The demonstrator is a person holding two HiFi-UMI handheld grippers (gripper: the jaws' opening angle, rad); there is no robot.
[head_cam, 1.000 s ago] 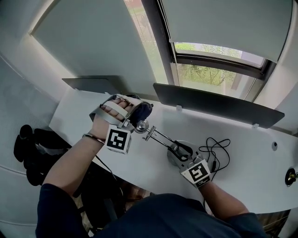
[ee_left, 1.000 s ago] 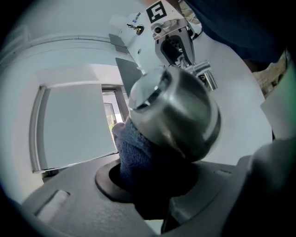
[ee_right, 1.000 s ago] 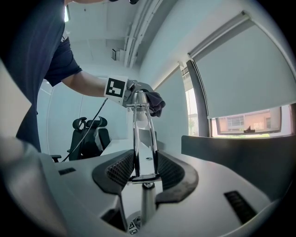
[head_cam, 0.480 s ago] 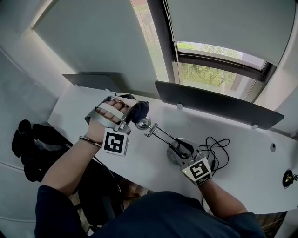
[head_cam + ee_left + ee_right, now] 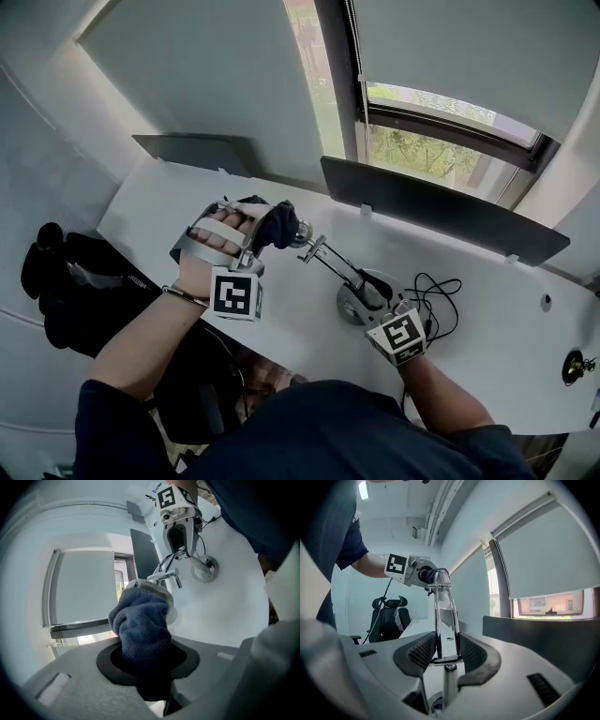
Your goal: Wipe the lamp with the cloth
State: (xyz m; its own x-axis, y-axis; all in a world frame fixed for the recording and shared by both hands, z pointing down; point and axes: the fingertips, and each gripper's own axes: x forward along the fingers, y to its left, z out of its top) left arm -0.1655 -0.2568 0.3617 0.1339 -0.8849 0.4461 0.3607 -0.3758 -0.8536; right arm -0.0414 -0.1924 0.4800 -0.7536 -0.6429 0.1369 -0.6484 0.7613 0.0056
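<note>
Left arm: bare forearm in a dark short sleeve, reaching out over the front edge of the desk (image 5: 487,347).
Left gripper (image 5: 258,234): clamped on a bunched dark blue cloth (image 5: 140,625); the wad fills the gap between the jaws and bulges out past their tips.
Right gripper (image 5: 443,656): jaws set fairly wide and closed on the lamp (image 5: 333,267); the pads press on the two thin chrome rods of its arm, low down, just above the joint.
Lamp base (image 5: 352,307): round and grey, flat on the desk just in front of the right gripper.
Lamp arm: slants up and away from the base towards the left gripper.
Lamp head (image 5: 159,587): pale, at the top of the arm; the cloth is pressed against it and covers most of it.
Cable (image 5: 436,300): thin and black, in loose loops on the desk just right of the base.
Chair (image 5: 389,613): black office chair beyond the left end of the desk.
Screens: one dark panel (image 5: 441,211) stands along the back edge of the desk, another (image 5: 192,150) further left.
Window (image 5: 441,141): behind the screens, green outside, a pale blind (image 5: 469,47) drawn most of the way down.
</note>
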